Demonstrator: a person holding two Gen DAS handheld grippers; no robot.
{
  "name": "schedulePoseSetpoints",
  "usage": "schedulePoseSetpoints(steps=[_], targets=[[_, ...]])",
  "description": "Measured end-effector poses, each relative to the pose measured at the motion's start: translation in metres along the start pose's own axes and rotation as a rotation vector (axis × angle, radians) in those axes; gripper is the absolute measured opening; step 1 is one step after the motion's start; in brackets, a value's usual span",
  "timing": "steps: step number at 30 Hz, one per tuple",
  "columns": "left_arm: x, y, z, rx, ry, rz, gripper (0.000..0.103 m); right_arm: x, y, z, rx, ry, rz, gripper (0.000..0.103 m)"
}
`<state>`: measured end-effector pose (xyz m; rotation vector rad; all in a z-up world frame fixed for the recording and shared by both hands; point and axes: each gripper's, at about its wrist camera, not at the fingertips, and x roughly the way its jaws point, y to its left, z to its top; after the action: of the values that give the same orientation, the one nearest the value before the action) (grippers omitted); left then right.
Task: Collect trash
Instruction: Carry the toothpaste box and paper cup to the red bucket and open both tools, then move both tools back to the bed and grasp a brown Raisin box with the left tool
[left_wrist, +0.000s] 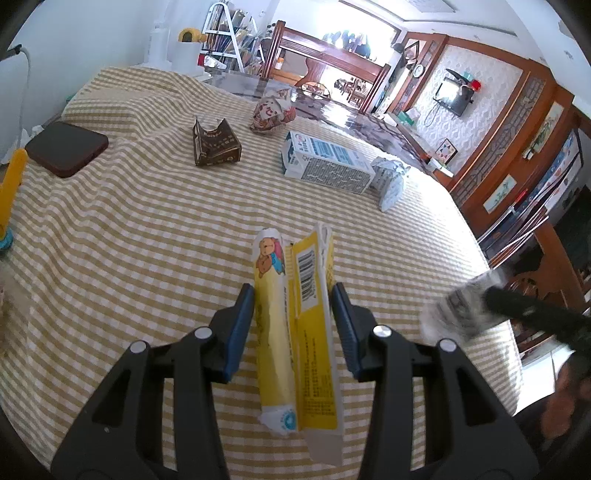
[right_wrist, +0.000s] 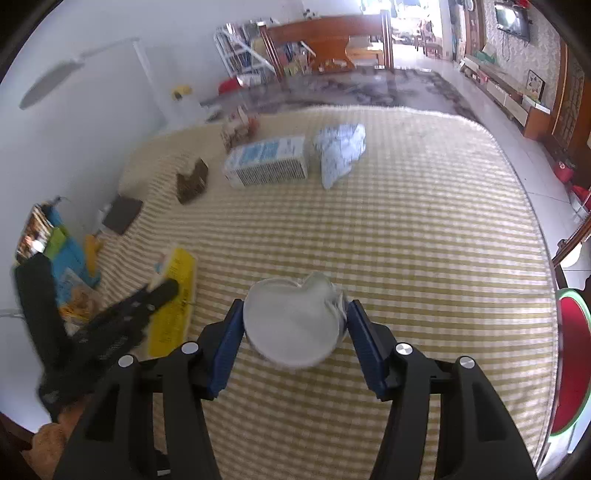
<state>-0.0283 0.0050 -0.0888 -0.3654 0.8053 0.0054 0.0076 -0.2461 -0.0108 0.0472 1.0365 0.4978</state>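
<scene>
My left gripper (left_wrist: 293, 291) is shut on a flattened yellow carton (left_wrist: 291, 332) with a bear printed on it, which lies lengthwise between the blue pads over the checked cloth. My right gripper (right_wrist: 295, 306) is shut on a white paper cup (right_wrist: 291, 325); its rim is squeezed into a heart shape and it hangs above the cloth. In the left wrist view the cup (left_wrist: 454, 314) is a blur at the right. The right wrist view has the left gripper (right_wrist: 162, 291) on the yellow carton (right_wrist: 173, 306) at the left.
Further back on the yellow checked tablecloth (left_wrist: 147, 240) lie a blue-white milk carton (left_wrist: 325, 162), a crumpled blue-white wrapper (left_wrist: 389, 181), a torn brown carton (left_wrist: 216, 144), a crumpled red-patterned paper (left_wrist: 269, 114) and a dark red case (left_wrist: 66, 147). The table edge curves along the right.
</scene>
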Motion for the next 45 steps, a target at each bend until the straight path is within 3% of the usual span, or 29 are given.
schedulePoseSetpoints(steps=[6,11,18,24,33,35,37,40,43,45], targets=[[-0.003,-0.01,-0.009,0.053,0.024,0.048,0.042,-0.033,-0.013,-0.009,-0.026,-0.022,-0.002,0.054],[-0.015,-0.038,-0.008,0.096,0.021,0.015,0.042,-0.071,-0.043,-0.012,0.043,-0.095,0.032,0.054],[-0.012,-0.133,-0.007,0.214,0.074,-0.183,0.041,-0.123,-0.106,-0.027,0.168,-0.207,-0.007,0.054],[0.009,-0.234,-0.008,0.329,0.169,-0.383,0.041,-0.154,-0.193,-0.065,0.372,-0.266,-0.115,0.054],[0.05,-0.362,-0.014,0.515,0.283,-0.511,0.04,-0.174,-0.296,-0.119,0.673,-0.347,-0.246,0.056],[0.057,-0.391,-0.022,0.594,0.314,-0.531,0.043,-0.175,-0.309,-0.127,0.732,-0.371,-0.26,0.057],[0.06,-0.406,-0.028,0.645,0.306,-0.523,0.064,-0.176,-0.316,-0.132,0.769,-0.379,-0.274,0.07],[0.057,-0.406,-0.025,0.636,0.25,-0.535,0.077,-0.172,-0.315,-0.134,0.784,-0.375,-0.277,0.074],[0.058,-0.383,-0.017,0.57,0.231,-0.517,0.079,-0.164,-0.3,-0.122,0.743,-0.342,-0.242,0.074],[0.057,-0.354,-0.005,0.519,0.186,-0.467,0.079,-0.163,-0.283,-0.111,0.696,-0.334,-0.204,0.074]])
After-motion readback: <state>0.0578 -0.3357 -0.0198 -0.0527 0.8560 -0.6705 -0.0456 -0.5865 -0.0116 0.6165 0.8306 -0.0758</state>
